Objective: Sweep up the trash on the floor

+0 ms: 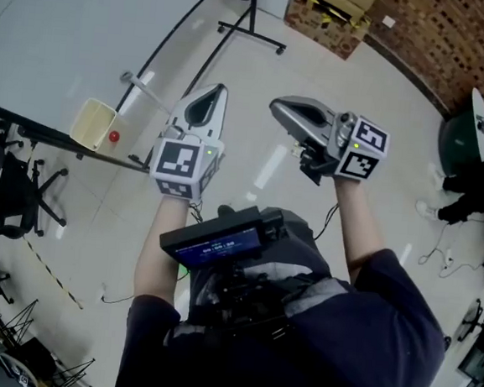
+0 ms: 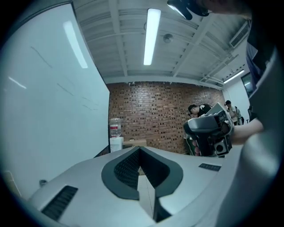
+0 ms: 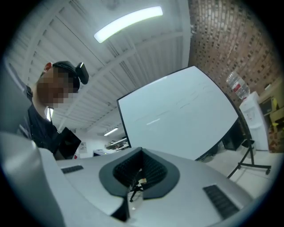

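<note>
Left gripper (image 1: pixel 215 95) and right gripper (image 1: pixel 276 109) held at chest height, jaws pressed together, nothing between them. Beige dustpan (image 1: pixel 91 120) sits on floor (image 1: pixel 261 72), left of and beyond left gripper, well apart. Small red piece (image 1: pixel 114 137), likely trash, just beside pan's right edge. Left hand nearer. Pale rod (image 1: pixel 154 95) slants from pan toward left gripper; unclear if it is pan's handle. No broom identifiable. Both gripper views aim upward and show no floor. Dark bar (image 1: pixel 61 141) crosses just below pan.

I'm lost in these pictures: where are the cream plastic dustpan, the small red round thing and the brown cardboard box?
Cream plastic dustpan (image 1: pixel 90 121): head view, its inner wall.
Small red round thing (image 1: pixel 114 137): head view, its middle.
Brown cardboard box (image 1: pixel 324 25): head view, its side face.
</note>
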Demonstrator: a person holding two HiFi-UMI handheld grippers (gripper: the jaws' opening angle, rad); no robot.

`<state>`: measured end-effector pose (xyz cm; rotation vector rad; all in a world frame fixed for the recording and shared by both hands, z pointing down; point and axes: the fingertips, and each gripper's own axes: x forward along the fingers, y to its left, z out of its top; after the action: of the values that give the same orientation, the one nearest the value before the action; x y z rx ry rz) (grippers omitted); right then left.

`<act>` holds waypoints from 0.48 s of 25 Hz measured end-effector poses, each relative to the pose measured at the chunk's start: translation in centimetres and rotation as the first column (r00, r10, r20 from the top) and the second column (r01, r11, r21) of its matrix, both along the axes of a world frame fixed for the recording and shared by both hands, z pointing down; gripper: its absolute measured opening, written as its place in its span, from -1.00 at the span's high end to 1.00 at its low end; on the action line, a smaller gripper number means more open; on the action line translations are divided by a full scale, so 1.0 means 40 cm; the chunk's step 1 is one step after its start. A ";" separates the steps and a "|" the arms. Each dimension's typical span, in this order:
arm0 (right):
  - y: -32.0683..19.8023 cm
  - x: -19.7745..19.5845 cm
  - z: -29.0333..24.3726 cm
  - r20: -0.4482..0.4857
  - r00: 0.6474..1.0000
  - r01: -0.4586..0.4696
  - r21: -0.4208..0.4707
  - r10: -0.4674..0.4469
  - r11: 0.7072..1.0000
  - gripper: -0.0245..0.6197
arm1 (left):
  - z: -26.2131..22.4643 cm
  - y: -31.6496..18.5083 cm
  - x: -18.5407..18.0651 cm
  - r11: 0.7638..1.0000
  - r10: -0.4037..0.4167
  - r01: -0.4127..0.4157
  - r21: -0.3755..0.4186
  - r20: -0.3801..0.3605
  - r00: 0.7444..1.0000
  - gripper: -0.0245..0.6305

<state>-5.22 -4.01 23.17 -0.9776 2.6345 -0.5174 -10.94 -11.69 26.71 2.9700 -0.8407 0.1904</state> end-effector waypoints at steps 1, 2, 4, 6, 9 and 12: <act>0.024 0.022 -0.014 0.008 1.000 -0.003 0.007 0.003 1.000 0.90 | -0.032 0.019 0.018 1.000 0.011 -0.011 0.026 -0.003 1.000 0.90; 0.052 0.049 -0.025 0.002 1.000 -0.009 0.015 0.009 1.000 0.90 | -0.060 0.041 0.041 0.999 0.016 -0.015 0.052 -0.010 1.000 0.90; 0.120 0.109 -0.037 -0.040 0.999 -0.023 0.032 0.024 0.999 0.90 | -0.108 0.094 0.093 0.996 0.015 -0.012 0.085 -0.033 0.999 0.90; 0.195 0.168 -0.059 -0.111 0.993 -0.038 0.052 0.044 0.998 0.90 | -0.145 0.161 0.156 0.995 0.031 -0.026 0.091 -0.051 0.998 0.90; 0.301 0.243 -0.089 -0.224 0.972 -0.052 0.072 0.067 0.996 0.90 | -0.168 0.277 0.249 0.993 0.088 -0.085 0.080 -0.035 0.996 0.90; 0.362 0.298 -0.102 -0.241 0.967 -0.069 0.079 0.086 0.994 0.90 | -0.168 0.345 0.308 0.993 0.114 -0.114 0.029 -0.021 0.993 0.90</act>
<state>6.71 10.47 19.10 -1.1855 2.7915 -0.3006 1.37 2.12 19.98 3.0417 -0.6773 0.1502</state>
